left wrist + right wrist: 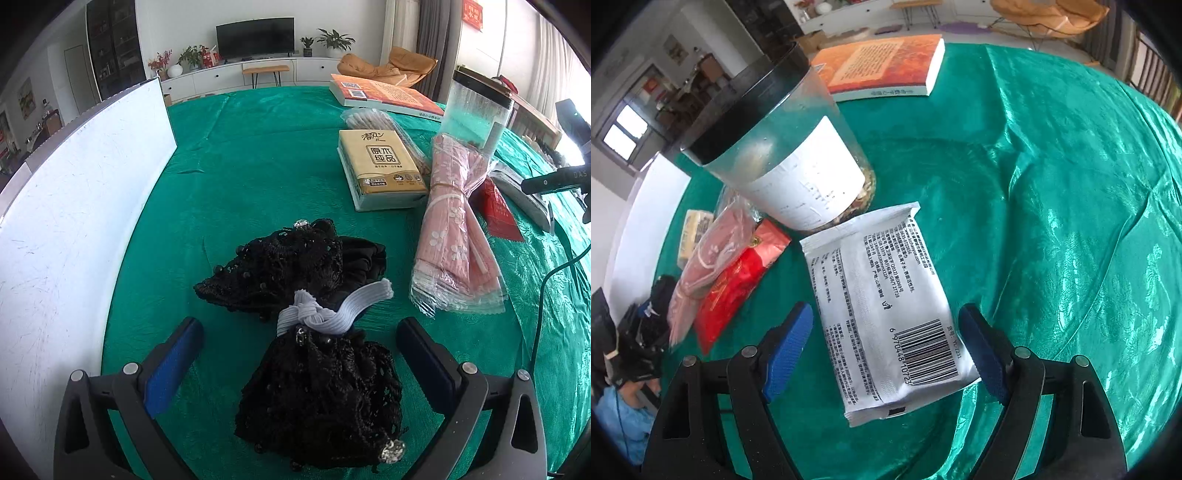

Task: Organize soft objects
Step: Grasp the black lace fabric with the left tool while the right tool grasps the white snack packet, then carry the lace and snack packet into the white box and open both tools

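Green cloth (258, 155) covers the table under both your grippers. At the far left of the left wrist view a white board (81, 206) stands upright along the table edge. Your left gripper (299, 354) has its fingers spread wide, one on either side of the black lace bundle (306, 332), which lies on the cloth tied round the middle with a white elastic band (325, 314); neither pad touches it. To the right of the lace lie a tissue pack (380, 166), then a pink packet (454, 236), a red packet (498, 214) and a clear jar (476, 110) with a black lid. A book (384, 96) lies behind them.

Your right gripper (890, 347) is also spread open, straddling the near end of a white pouch (886, 306) lying flat, barcode up, without gripping it. The jar (783, 155) stands just beyond the pouch.
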Action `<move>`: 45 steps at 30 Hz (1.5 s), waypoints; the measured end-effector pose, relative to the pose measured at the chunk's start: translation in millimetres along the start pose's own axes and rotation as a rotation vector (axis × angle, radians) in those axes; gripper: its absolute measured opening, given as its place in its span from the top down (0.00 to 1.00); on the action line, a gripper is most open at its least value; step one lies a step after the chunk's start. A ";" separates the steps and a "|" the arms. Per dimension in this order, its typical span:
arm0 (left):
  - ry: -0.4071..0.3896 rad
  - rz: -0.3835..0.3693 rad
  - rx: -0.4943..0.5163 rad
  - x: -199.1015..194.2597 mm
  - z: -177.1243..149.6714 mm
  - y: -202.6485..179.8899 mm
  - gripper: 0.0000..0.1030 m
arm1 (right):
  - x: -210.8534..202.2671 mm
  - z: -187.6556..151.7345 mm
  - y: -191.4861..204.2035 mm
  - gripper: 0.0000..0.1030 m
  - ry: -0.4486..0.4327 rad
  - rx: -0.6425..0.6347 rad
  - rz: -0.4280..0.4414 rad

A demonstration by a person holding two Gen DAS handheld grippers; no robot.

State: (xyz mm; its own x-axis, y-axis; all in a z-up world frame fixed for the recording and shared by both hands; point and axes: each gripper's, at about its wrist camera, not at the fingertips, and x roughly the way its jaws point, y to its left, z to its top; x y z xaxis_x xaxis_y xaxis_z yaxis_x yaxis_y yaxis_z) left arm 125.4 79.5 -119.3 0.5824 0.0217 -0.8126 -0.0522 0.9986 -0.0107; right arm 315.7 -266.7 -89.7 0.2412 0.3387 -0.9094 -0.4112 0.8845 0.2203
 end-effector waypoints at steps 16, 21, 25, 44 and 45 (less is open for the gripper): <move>0.017 -0.033 0.031 -12.9 0.4 0.7 0.50 | 6.1 -48.4 56.7 0.29 -0.018 0.066 -0.206; 0.038 -0.143 -0.037 -25.1 -3.4 9.6 0.64 | -24.9 -116.2 59.2 0.30 -0.154 0.355 0.108; 0.025 -0.262 -0.111 -60.2 -7.7 17.8 0.65 | -28.2 -147.4 68.3 0.30 -0.200 0.508 0.323; -0.193 0.387 -0.390 -225.0 -69.1 239.6 0.10 | -40.2 -53.8 468.0 0.26 -0.170 -0.189 0.550; -0.209 0.355 -0.400 -224.7 -67.4 235.7 0.10 | -40.0 -59.0 460.3 0.26 -0.211 -0.212 0.480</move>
State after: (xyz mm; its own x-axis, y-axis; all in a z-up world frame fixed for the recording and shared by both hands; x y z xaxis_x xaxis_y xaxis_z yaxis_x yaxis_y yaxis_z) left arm -72.5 306.8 21.5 0.6187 0.4025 -0.6747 -0.5532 0.8330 -0.0104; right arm 64.9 107.9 27.3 0.1453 0.7636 -0.6291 -0.6803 0.5388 0.4968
